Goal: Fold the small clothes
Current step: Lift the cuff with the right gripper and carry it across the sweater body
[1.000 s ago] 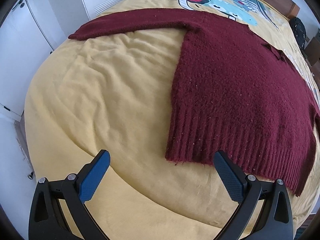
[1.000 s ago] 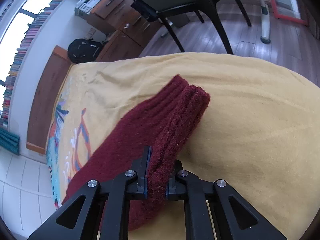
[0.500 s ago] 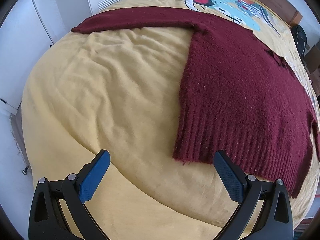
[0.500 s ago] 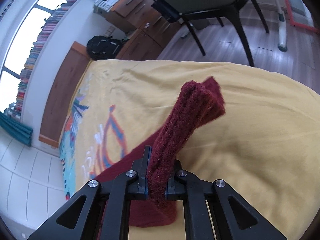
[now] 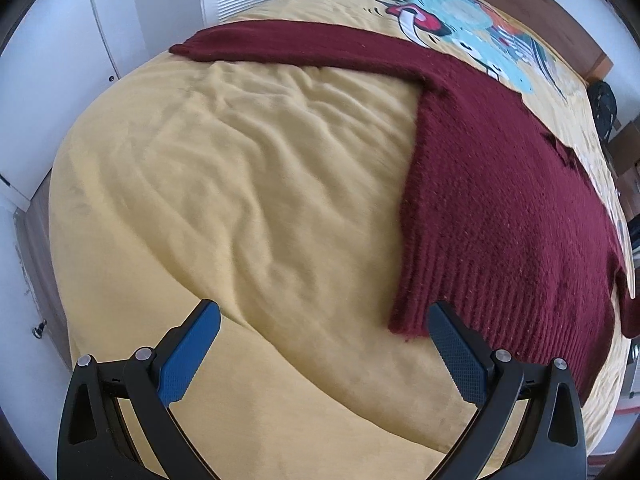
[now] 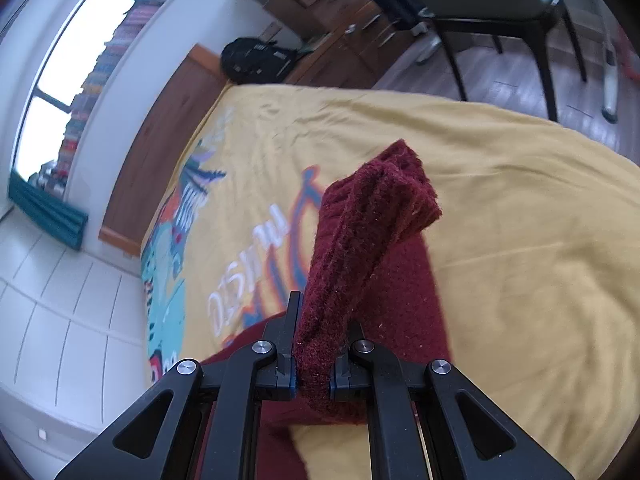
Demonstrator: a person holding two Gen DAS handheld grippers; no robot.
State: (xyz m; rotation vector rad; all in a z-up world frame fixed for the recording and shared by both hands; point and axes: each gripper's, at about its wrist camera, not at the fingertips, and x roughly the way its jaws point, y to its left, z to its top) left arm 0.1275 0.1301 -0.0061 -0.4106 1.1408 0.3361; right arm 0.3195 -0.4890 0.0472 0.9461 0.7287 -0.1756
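Observation:
A dark red knitted sweater (image 5: 500, 208) lies flat on a yellow bed cover (image 5: 240, 200), one sleeve (image 5: 304, 50) stretched out to the far left. My left gripper (image 5: 320, 344) is open and empty, hovering above the cover just left of the sweater's ribbed hem corner (image 5: 408, 320). My right gripper (image 6: 314, 356) is shut on the sweater's other sleeve (image 6: 360, 252) and holds its cuff (image 6: 404, 184) lifted above the bed, with the rest of the sweater below.
The cover has a colourful print (image 5: 452, 28) near a wooden headboard (image 6: 160, 132). White cupboards (image 5: 48, 92) stand by the bed's left side. A black backpack (image 6: 256, 60), wooden drawers (image 6: 344, 20) and a dark chair (image 6: 500, 12) stand beyond the bed.
My right gripper has lifted the sleeve off the bed and swung it up and toward the sweater's body. My left gripper has drifted left, so the sweater sits further right in its view.

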